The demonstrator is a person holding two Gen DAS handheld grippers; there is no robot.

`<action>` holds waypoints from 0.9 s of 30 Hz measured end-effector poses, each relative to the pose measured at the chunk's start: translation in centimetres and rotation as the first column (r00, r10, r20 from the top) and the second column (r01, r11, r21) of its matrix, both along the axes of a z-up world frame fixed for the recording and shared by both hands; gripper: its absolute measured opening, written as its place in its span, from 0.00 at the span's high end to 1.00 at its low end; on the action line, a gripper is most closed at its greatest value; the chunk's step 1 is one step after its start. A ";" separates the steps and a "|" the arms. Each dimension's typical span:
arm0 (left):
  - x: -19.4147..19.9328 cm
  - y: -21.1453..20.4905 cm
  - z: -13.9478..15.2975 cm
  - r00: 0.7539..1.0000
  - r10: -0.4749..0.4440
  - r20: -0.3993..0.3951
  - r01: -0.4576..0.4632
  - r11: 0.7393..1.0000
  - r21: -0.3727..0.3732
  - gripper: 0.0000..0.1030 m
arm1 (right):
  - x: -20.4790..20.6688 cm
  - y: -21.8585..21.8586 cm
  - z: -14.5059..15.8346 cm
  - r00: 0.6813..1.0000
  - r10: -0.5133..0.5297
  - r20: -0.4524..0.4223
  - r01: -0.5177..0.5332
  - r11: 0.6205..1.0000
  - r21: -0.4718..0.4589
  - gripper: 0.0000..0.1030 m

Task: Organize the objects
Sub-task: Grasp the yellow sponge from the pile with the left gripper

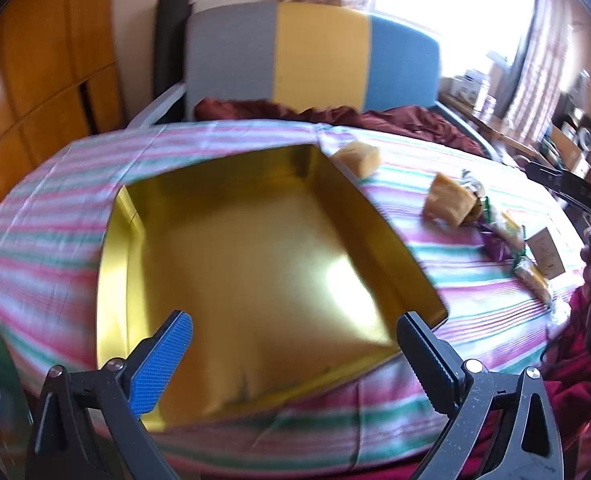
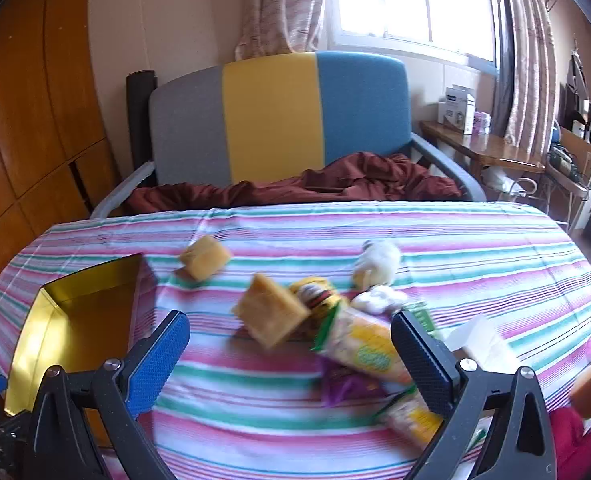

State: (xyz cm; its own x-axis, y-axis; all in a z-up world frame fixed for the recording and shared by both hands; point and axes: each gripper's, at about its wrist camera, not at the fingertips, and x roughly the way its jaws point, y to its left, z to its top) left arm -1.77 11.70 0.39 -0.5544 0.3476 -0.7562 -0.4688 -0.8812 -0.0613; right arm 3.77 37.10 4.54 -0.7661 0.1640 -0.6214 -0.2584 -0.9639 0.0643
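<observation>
An open gold tin box (image 1: 231,248) lies on the striped tablecloth, nothing inside it. My left gripper (image 1: 295,332) hovers over its near edge, open, nothing between its fingers. The same gold tin box (image 2: 75,320) shows at the left of the right wrist view. A pile of wrapped snacks (image 2: 355,344) sits mid-table: a yellow cake block (image 2: 271,312), another cake block (image 2: 205,258) farther back, yellow-green packets, a purple packet (image 2: 347,384) and white wrapped pieces (image 2: 377,264). My right gripper (image 2: 291,332) is open above the pile's near side, holding nothing.
The striped tablecloth (image 2: 455,248) covers the whole table. Behind it stands a grey, yellow and blue chair (image 2: 275,116) with a dark red cloth (image 2: 335,184) on the seat. A wooden wardrobe (image 2: 27,120) stands left, a side table (image 2: 483,148) right. A white card (image 1: 545,252) lies near the snacks.
</observation>
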 end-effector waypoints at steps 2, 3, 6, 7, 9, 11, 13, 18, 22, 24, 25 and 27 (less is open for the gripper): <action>-0.9 1.9 1.2 0.998 -0.052 -0.029 0.052 0.999 -0.008 0.01 | -0.3 1.9 0.3 1.000 -0.028 -0.004 0.028 0.999 0.023 0.01; -1.4 2.8 1.5 0.997 -0.072 -0.036 0.072 0.997 -0.009 0.01 | -0.5 3.0 0.3 0.999 -0.036 -0.007 0.036 0.999 0.032 0.01; -3.6 6.1 2.7 0.987 -0.149 -0.053 0.148 0.989 -0.027 0.01 | -1.1 5.6 -0.1 0.998 -0.063 -0.010 0.064 0.997 0.038 0.01; -4.5 7.2 2.9 0.984 -0.170 -0.057 0.168 0.985 -0.038 0.01 | -1.2 6.5 -0.4 0.998 -0.064 -0.010 0.065 0.998 0.026 0.01; -6.5 9.7 3.1 0.976 -0.210 -0.052 0.207 0.976 -0.065 0.01 | -1.4 7.8 -0.9 0.998 -0.064 -0.011 0.064 0.998 -0.001 0.01; -8.7 12.5 3.0 0.968 -0.247 -0.040 0.242 0.966 -0.095 0.01 | -1.3 8.6 -1.5 0.998 -0.055 -0.019 0.054 0.998 -0.038 0.01; -10.3 14.4 2.5 0.961 -0.273 -0.038 0.266 0.956 -0.125 0.01 | -1.5 9.0 -2.0 0.999 -0.050 -0.010 0.050 0.996 -0.070 0.01; -15.6 19.3 -0.2 0.949 -0.312 0.034 0.313 0.929 -0.199 0.06 | -1.7 9.8 -2.4 0.999 -0.039 0.002 0.039 0.987 -0.154 0.01; -18.8 22.0 -2.3 0.942 -0.326 0.075 0.335 0.910 -0.244 0.10 | -1.7 10.2 -2.5 1.000 -0.028 0.008 0.029 0.979 -0.200 0.01; -20.3 23.1 -3.5 0.940 -0.327 0.099 0.342 0.899 -0.274 0.10 | -1.7 10.3 -2.5 1.000 -0.021 0.011 0.023 0.977 -0.211 0.01; -20.8 23.4 -3.9 0.940 -0.324 0.107 0.341 0.896 -0.283 0.10 | -1.7 10.2 -2.5 1.000 -0.015 0.010 0.017 0.977 -0.214 0.01; -22.3 24.0 -4.7 0.941 -0.314 0.129 0.338 0.895 -0.290 0.10 | -1.8 10.1 -2.5 1.000 -0.006 0.008 0.007 0.977 -0.215 0.01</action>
